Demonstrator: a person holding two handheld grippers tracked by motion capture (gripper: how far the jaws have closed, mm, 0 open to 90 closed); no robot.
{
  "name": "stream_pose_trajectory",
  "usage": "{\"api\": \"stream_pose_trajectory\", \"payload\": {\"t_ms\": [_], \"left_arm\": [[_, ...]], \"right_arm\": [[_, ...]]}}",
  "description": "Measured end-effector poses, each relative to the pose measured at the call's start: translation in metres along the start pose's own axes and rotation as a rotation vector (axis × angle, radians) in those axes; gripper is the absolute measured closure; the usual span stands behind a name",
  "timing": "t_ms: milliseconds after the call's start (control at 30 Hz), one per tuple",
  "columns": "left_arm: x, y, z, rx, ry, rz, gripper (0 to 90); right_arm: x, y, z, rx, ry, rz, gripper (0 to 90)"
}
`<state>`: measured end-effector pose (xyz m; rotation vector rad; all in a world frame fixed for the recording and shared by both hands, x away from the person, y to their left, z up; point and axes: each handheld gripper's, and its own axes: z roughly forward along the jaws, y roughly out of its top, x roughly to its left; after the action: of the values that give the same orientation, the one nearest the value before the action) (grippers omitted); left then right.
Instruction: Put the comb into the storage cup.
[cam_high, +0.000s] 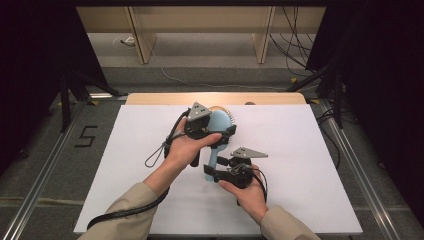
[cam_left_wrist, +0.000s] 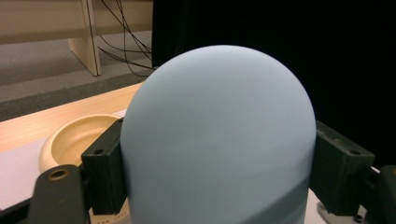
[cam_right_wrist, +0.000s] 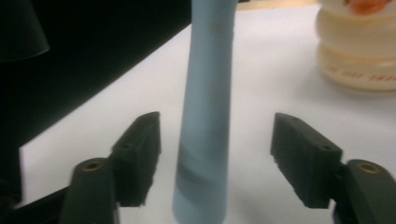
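The blue hairbrush, head clamped by the left gripper, awaits the right gripper, jaws apart astride its handle at six o'clock, unclosed.

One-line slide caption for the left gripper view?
Left gripper clamps the blue brush head; cream bowl behind.

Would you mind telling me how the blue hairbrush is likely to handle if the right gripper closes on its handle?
The blue hairbrush looks rigid, holding its shape in the left gripper. Its handle is smooth and tapered, so the right gripper might slip. Probably light.
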<state>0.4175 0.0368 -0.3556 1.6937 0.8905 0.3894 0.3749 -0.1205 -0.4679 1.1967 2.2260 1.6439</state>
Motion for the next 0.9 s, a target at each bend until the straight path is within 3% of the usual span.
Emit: {"api": "stream_pose_trajectory", "payload": {"t_ms": [167,200,233,400,700,900], "left_arm": [[0.003,-0.002,-0.001,-0.039,0.026,-0.004,19.7],[0.004,-0.003,-0.001,-0.047,0.037,-0.001,19.7],[0.004,-0.003,-0.001,-0.053,0.047,-0.003,19.7],[0.009,-0.003,-0.003,-0.075,0.08,0.002,19.7],[0.014,-0.001,-0.005,-0.1,0.11,0.011,19.7],[0.017,0.001,-0.008,-0.137,0.122,0.021,19.7]], "right_arm": [[0.0,0.003,-0.003,-0.017,-0.046,-0.065,23.1],[0.0,0.005,-0.005,-0.026,-0.05,-0.096,20.4],[0.0,0.005,-0.005,-0.026,-0.05,-0.096,20.4],[-0.001,0.007,-0.009,-0.031,-0.083,-0.191,16.9],[-0.005,0.007,-0.012,-0.009,-0.137,-0.255,15.9],[-0.011,0.007,-0.018,-0.011,-0.159,-0.244,15.9]]}}
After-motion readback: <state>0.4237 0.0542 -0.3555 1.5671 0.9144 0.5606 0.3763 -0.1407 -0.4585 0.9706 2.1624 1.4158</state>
